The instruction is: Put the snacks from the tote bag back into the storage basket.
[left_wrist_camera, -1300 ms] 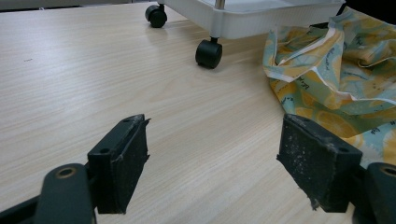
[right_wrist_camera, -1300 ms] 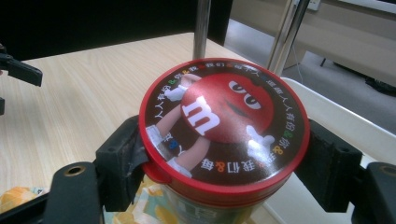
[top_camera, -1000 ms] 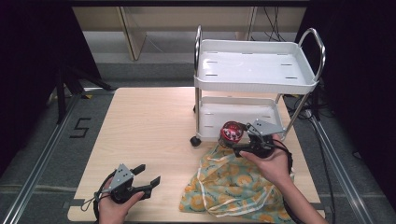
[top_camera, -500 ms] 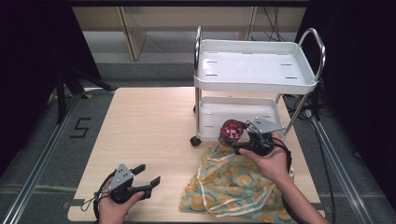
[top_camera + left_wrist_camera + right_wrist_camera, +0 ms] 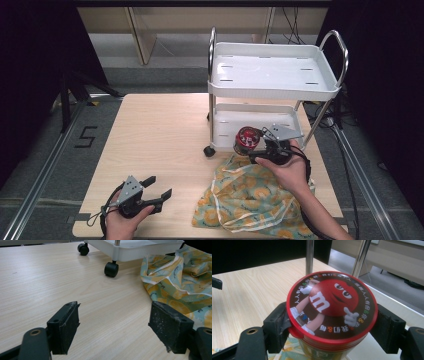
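**Right gripper clamps a candy tub at the cart's lower shelf; left gripper rests open**

In the right gripper view, the right gripper (image 5: pixel 333 322) has its two black jaws pressed against opposite sides of a candy tub (image 5: pixel 332 305), just under the red rim of its lid. The lid fills the centre of the frame, printed with a red cartoon figure and a ring of small characters. The tub's body is cut off by the bottom edge, so little of it can be made out beyond a yellowish band. Behind it, two chrome posts rise out of the top of the frame.

In the high view, the same right gripper (image 5: pixel 260 150) sits right of centre, with the tub (image 5: pixel 246 140) at the front edge of the lower shelf of a white cart (image 5: pixel 272 75). The person's hand covers much of the gripper body, and whether the tub rests on the shelf or hangs above it cannot be told.

Below it, at lower centre-right, lies a yellow patterned cloth (image 5: pixel 250 200), partly hidden under the right forearm.

At the lower left of the high view, the left gripper (image 5: pixel 159 187) is held low over the wooden table (image 5: pixel 160 130). In the left gripper view its jaws stand wide apart with nothing between them, the cloth (image 5: pixel 182 282) at the right edge and two cart castors (image 5: pixel 111 268) at the top.
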The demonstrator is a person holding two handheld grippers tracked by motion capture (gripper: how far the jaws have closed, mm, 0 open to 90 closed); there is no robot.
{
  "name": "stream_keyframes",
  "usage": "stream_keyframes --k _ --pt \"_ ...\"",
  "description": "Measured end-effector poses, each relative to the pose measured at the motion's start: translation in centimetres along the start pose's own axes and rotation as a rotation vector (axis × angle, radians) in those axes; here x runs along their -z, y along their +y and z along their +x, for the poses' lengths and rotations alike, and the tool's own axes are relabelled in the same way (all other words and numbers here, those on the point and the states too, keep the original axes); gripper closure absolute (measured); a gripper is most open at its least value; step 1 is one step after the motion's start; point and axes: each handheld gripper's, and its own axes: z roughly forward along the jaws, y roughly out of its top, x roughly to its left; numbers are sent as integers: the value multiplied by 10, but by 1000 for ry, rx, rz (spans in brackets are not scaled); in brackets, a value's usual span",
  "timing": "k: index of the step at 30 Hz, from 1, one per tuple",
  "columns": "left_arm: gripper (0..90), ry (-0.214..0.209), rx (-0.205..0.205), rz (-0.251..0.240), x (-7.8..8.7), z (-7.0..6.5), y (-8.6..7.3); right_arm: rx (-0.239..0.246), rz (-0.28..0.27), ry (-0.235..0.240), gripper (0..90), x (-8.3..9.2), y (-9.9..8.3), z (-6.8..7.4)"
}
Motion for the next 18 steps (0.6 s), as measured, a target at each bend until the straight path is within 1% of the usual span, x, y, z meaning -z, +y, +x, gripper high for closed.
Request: stream_keyframes --k 1,3,5,6,7,9,10,12,13,15,18 --pt "234 0 0 0 0 0 0 -14 5 3 263 0 0 1" --pt "234 0 -1 0 0 0 0 -14 -2 -5 263 -2 0 1" --pt "234 0 -1 0 0 0 0 -10 4 6 263 -3 1 -1" --pt "234 0 -1 0 0 0 0 -13 4 4 263 -3 0 -1" --pt "234 0 -1 0 0 0 0 -19 9 18 263 -5 0 -1" --pt "234 0 -1 -1 0 0 0 -25 17 17 263 -4 0 -1" --pt "234 0 -1 -1 0 0 0 -9 12 9 263 -5 0 -2" --pt "234 0 -2 0 0 0 0 -9 8 8 263 -6 -1 -3" --pt "234 0 0 -1 0 0 0 -22 17 13 263 -6 -1 -3" --pt "234 1 1 -1 0 0 0 -9 12 8 263 -8 -2 -4" --pt "234 1 0 -1 0 0 0 -15 18 10 263 -8 -2 -5"
